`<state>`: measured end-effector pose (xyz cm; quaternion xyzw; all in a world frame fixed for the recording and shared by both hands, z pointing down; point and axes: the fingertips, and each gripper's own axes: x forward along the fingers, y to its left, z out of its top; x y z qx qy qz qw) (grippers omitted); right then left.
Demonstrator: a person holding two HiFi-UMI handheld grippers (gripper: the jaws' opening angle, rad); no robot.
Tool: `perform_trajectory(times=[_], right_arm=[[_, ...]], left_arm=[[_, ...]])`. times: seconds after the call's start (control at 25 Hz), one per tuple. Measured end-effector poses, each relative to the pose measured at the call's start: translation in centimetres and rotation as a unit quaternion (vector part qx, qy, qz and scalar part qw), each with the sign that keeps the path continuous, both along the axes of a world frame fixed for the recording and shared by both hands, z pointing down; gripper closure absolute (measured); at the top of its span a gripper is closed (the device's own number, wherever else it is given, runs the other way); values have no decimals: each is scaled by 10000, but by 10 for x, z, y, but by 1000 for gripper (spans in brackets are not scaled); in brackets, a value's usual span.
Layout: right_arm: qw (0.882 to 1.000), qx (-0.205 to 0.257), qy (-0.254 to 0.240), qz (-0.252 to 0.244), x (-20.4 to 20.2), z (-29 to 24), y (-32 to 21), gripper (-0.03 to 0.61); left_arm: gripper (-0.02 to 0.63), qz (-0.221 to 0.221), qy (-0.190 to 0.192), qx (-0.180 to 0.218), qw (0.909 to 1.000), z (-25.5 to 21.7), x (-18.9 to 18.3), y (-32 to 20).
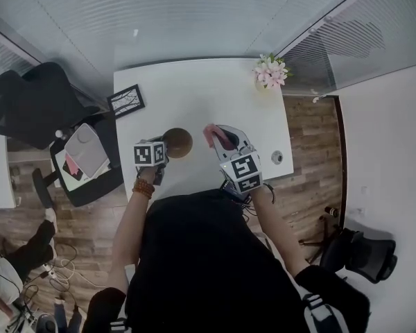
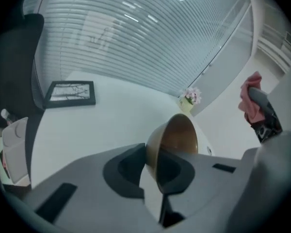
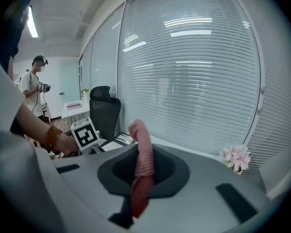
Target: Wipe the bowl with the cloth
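L gripper (image 2: 153, 167) clamped on rim of brown bowl (image 2: 180, 135), which is tipped on edge, glossy inside, over near-mid white table (image 1: 194, 92). R gripper (image 3: 142, 174) shut tight on bunched pink knit cloth (image 3: 143, 147), just right of bowl. Black picture frame (image 1: 125, 101) at table's left edge, pink flowers (image 1: 271, 70) at far-right corner, blinds (image 1: 194, 12) behind, wood floor (image 1: 312, 144).

A table (image 1: 194, 92) is standing before the person. Over its near half, a bowl (image 1: 178, 142) is sitting tilted between the jaws of the left gripper (image 2: 153, 165). Just right of it, a cloth (image 1: 211, 134) is sitting in the right gripper (image 3: 142, 176). A picture frame (image 1: 125, 100) is lying at the far left corner and flowers (image 1: 271, 71) at the far right. 1 chair (image 1: 28, 103) is standing left of the table.
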<state>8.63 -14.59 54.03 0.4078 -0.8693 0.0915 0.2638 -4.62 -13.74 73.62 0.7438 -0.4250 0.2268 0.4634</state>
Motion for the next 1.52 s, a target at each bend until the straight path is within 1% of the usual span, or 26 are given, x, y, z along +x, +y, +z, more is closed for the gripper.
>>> perform_trajectory(times=[0.12, 0.24, 0.36, 0.4, 0.48, 0.56, 0.68, 0.84, 0.88, 0.96, 1.04, 1.12, 1.2, 1.32, 1.4, 1.44, 1.48, 1.52], right_arm=[[10000, -14, -50, 6, -2, 0, 3, 561], [9999, -76, -80, -35, -4, 4, 6, 561], [9999, -112, -80, -80, -7, 6, 8, 561], [9999, -110, -86, -88, -8, 7, 8, 561], [9999, -98, -100, -93, -8, 6, 7, 561], [9999, -69, -113, -87, -8, 4, 5, 561], [9998, 11, -151, -96, -8, 0, 2, 561], [9996, 116, -203, -180, -16, -8, -4, 561], [9994, 164, -229, -196, -19, -10, -4, 561], [9988, 301, -304, -224, -25, -19, -5, 561], [9978, 475, -395, -240, -31, -29, -8, 561], [9963, 664, -492, -242, -38, -41, -12, 561], [9941, 874, -603, -219, -45, -55, -16, 560], [9878, 1330, -791, -191, -56, -82, -19, 560], [9807, 1742, -859, -222, -62, -99, -19, 560], [9780, 1887, -864, -214, -64, -104, -18, 561], [9761, 1987, -858, -193, -66, -108, -16, 561], [9743, 2088, -829, -193, -69, -111, -15, 561]], left_arm=[[588, -64, 15, -457, 9989, 33, 5, 10], [586, -163, 29, -776, 9968, 56, 4, 17], [575, -242, 151, -851, 9960, 63, 4, 20], [548, -248, 249, -823, 9960, 60, 5, 20], [481, -212, 380, -709, 9965, 52, 6, 20], [457, -71, 288, -494, 9983, 41, 2, 21], [456, 139, -42, -107, 9998, 20, -12, 23], [454, 175, -360, 359, 9986, -9, -32, 14], [454, 165, -477, 541, 9973, -19, -38, 10], [456, 122, -700, 1085, 9915, -47, -46, 0], [456, 16, -804, 1763, 9811, -87, -50, -12], [457, -131, -839, 2442, 9660, -130, -50, -21], [462, -311, -856, 3105, 9462, -173, -50, -27], [491, -736, -933, 3972, 9100, -229, -53, -29], [547, -1059, -1096, 4361, 8869, -253, -58, -27], [578, -1194, -1185, 4488, 8777, -261, -60, -25], [588, -1293, -1267, 4575, 8706, -267, -61, -23], [598, -1361, -1336, 4628, 8657, -271, -62, -21]])
